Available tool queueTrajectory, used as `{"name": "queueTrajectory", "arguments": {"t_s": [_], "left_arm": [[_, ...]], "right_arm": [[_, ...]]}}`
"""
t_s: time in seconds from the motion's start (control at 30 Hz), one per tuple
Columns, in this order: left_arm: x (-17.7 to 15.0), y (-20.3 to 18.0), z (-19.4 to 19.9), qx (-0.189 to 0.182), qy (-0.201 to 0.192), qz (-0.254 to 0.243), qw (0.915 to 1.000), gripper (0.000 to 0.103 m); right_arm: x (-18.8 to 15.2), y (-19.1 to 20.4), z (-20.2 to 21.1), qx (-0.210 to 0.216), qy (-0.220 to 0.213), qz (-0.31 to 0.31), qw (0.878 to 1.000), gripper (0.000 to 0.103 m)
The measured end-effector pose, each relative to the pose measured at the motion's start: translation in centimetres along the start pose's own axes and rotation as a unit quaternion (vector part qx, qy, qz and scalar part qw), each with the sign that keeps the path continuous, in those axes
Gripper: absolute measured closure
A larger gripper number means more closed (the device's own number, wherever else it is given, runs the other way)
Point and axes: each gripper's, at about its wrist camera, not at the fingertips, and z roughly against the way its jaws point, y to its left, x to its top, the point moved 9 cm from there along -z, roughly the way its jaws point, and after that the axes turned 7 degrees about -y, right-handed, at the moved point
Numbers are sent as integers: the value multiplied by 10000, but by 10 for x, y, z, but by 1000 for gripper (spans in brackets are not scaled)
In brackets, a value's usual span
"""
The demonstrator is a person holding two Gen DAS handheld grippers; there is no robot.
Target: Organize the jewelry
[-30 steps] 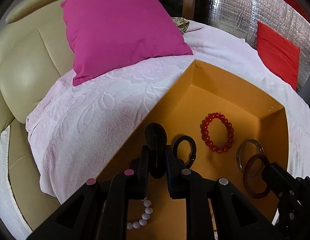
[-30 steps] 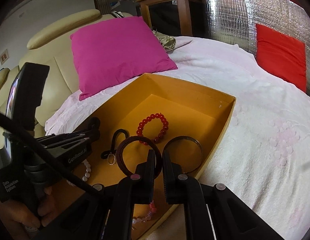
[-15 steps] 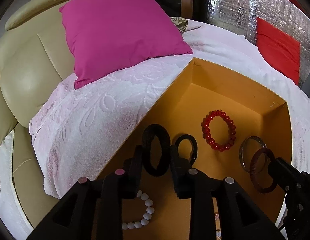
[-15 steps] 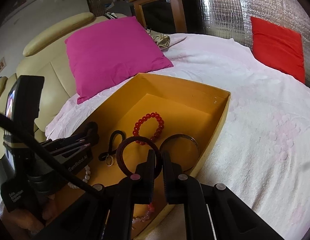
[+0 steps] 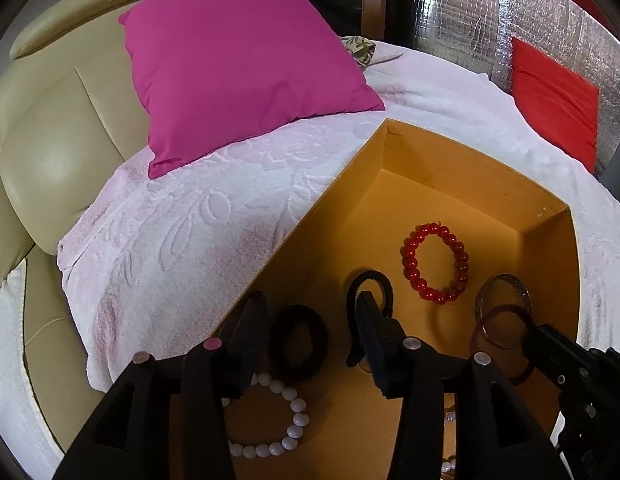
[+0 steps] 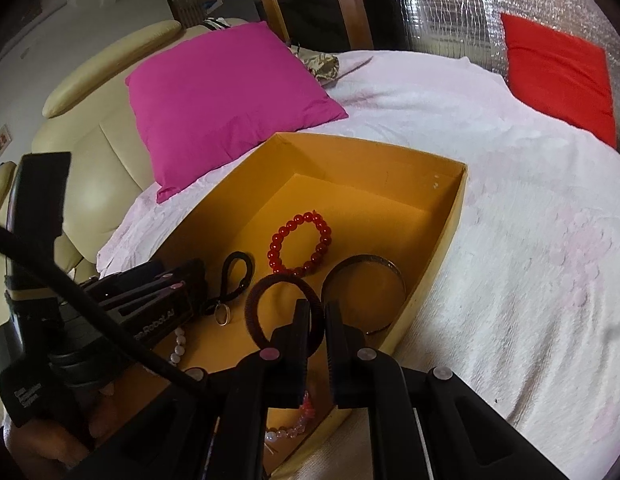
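An orange box (image 5: 469, 156) lies on a pale pink blanket and holds several bracelets. My left gripper (image 5: 310, 308) hangs low inside it, jaws opening. A thick black ring (image 5: 280, 344) lies flat on the box floor between its fingers, untouched by the pads. My right gripper (image 6: 318, 312) is shut on a dark red ring (image 6: 256, 292), held upright over the box's near side. That ring (image 5: 475, 334) also shows at the right of the left wrist view. On the floor lie a red bead bracelet (image 5: 409, 264), a metal bangle (image 6: 365, 258), a black loop strap (image 6: 238, 255) and a white bead bracelet (image 5: 298, 404).
A magenta pillow (image 5: 238, 76) leans on the cream sofa back (image 5: 50, 136) beyond the box. A red cushion (image 6: 557, 76) rests against a silver foil wall at the far right. Pink beads (image 6: 294, 424) lie in the box's near corner. The left gripper body (image 6: 150, 304) stands close beside my right one.
The left jaws have spread apart and let go of the black ring, which went from pinched upright to lying flat between them. The right gripper keeps its hold on the dark red ring.
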Motion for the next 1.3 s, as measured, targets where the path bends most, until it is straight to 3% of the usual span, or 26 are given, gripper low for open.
{"name": "queueTrajectory", "arguments": {"t_s": [0.33,0.6,0.77,0.83,0.87,0.9,1.0,1.13,1.3], "left_arm": [[0,-1,4,26,-40,-40,10000,49],[-2,-8,31,30,-251,-113,9996,42],[0,-5,85,358,-870,-498,9943,34],[-1,0,108,431,-1067,-572,9917,32],[-1,3,121,456,-1141,-594,9906,31],[-1,6,132,482,-1201,-601,9898,28],[-3,16,165,518,-1374,-555,9876,19],[-5,26,207,461,-1547,-402,9861,17],[-6,37,252,742,-1675,-268,9827,17]], "right_arm": [[0,0,2,24,1,-58,10000,93],[8,-9,22,-105,-260,-157,9995,93],[10,-6,54,-205,-517,-78,9984,93],[7,-3,72,-225,-619,-70,9978,89],[5,-1,79,-208,-639,-75,9977,81],[2,1,88,-179,-664,-86,9976,77],[-8,7,118,-136,-758,-49,9970,76],[-19,19,162,-137,-935,103,9955,76],[-29,40,215,-164,-1177,393,9921,76]]}}
